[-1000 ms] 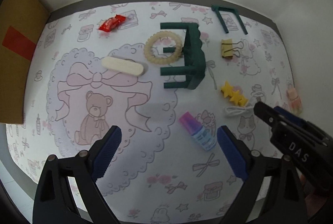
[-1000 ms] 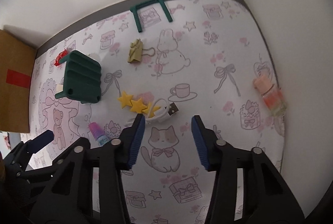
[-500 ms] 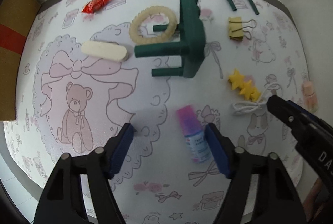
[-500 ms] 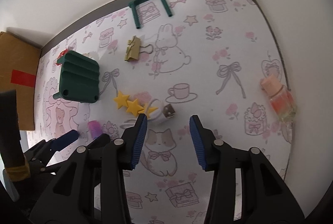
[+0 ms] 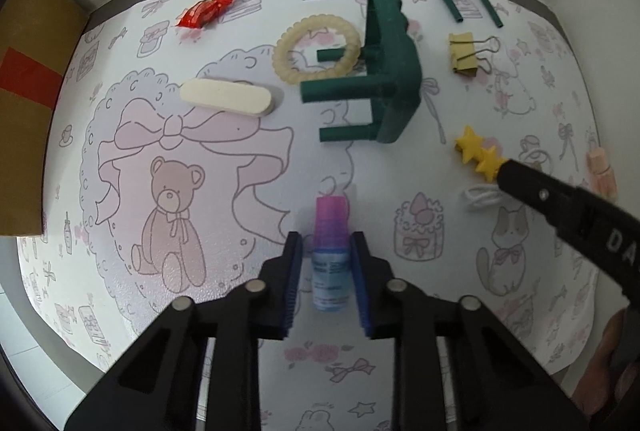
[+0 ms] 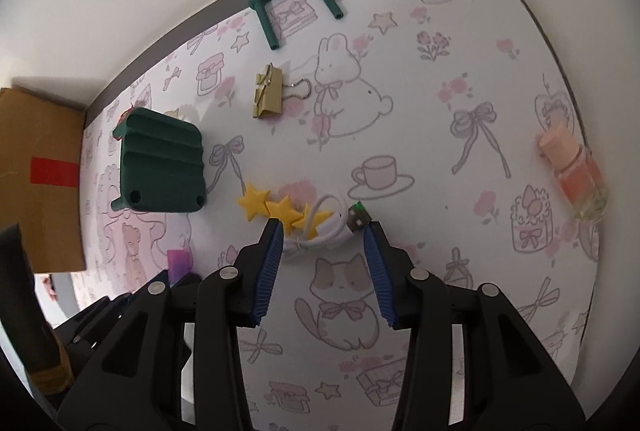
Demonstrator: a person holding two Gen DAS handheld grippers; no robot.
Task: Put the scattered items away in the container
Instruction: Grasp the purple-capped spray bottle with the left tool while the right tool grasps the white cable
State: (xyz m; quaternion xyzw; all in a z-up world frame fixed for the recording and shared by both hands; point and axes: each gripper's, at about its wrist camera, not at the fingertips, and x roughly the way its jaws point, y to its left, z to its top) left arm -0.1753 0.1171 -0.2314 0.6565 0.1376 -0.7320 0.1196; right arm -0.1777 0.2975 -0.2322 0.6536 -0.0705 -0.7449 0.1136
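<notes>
Between the left gripper's [image 5: 326, 265] pads sits the bottle [image 5: 330, 251], jaws nearly touching it, not clearly clamped; squeeze mid-body, lift straight. Right gripper [image 6: 324, 251]: jaws apart, cable [image 6: 326, 227] just ahead between tips; advance before closing. Box [image 6: 38, 179] far left.

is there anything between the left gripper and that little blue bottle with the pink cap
Nothing visible. The blue bottle already lies flat on the mat between the left gripper fingers, one on each side and close to it. Whether they touch it cannot be told.
</notes>
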